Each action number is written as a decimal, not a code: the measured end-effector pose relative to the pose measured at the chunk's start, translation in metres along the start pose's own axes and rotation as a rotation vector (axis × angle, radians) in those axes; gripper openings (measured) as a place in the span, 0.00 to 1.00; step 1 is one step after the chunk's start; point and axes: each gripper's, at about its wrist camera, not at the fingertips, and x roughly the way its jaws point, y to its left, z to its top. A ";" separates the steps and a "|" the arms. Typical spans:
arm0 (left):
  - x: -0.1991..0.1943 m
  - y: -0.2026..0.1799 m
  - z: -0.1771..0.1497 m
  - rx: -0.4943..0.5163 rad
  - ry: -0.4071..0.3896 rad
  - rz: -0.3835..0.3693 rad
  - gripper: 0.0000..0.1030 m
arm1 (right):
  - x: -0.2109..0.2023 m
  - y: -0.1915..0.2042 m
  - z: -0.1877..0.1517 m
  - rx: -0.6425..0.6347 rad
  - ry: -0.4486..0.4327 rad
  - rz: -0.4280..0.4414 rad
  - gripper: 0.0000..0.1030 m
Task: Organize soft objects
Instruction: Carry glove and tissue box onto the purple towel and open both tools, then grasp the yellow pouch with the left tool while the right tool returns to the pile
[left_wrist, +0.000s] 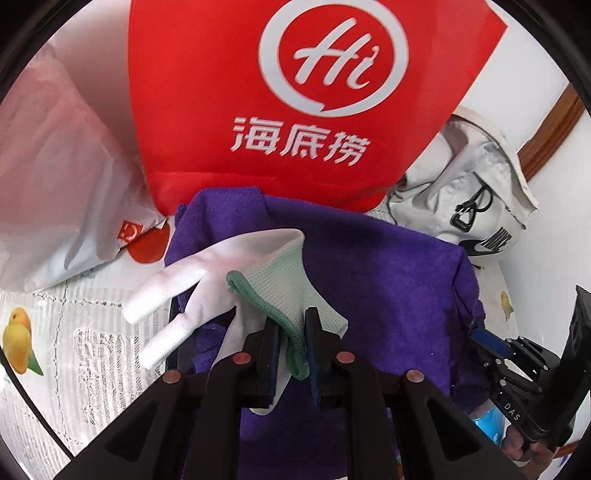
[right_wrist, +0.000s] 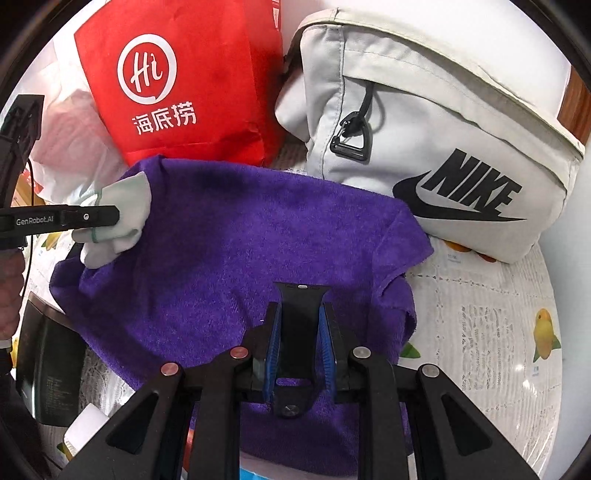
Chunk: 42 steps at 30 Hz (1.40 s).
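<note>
Your left gripper (left_wrist: 291, 341) pinches the glove (left_wrist: 236, 266) cuff over the purple towel (left_wrist: 388, 277), your right gripper (right_wrist: 300, 332) clamps a black strap (right_wrist: 297, 332), red bag (left_wrist: 258, 92) at 12 o'clock.

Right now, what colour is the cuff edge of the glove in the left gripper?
Green, on a white glove; the cuff edge shows best in the left wrist view.

A lace tablecloth (right_wrist: 480, 325) with printed mangoes (left_wrist: 16, 343) meets a wooden rail (left_wrist: 550, 129).

Table (right_wrist: 487, 332) under a white lace cloth printed with fruit. Lying directly on it: purple towel (right_wrist: 240, 251), red bag (right_wrist: 184, 85), grey bag (right_wrist: 424, 129), white plastic bag (left_wrist: 62, 184).
</note>
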 end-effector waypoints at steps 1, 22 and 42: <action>0.000 -0.002 0.001 0.002 -0.003 -0.003 0.22 | 0.000 0.000 0.000 0.001 0.001 0.005 0.20; -0.110 -0.001 -0.060 -0.004 -0.160 0.111 0.62 | -0.078 0.019 -0.021 -0.027 -0.095 0.024 0.44; -0.179 -0.009 -0.195 -0.071 -0.127 0.111 0.62 | -0.160 0.076 -0.147 -0.093 -0.122 0.119 0.54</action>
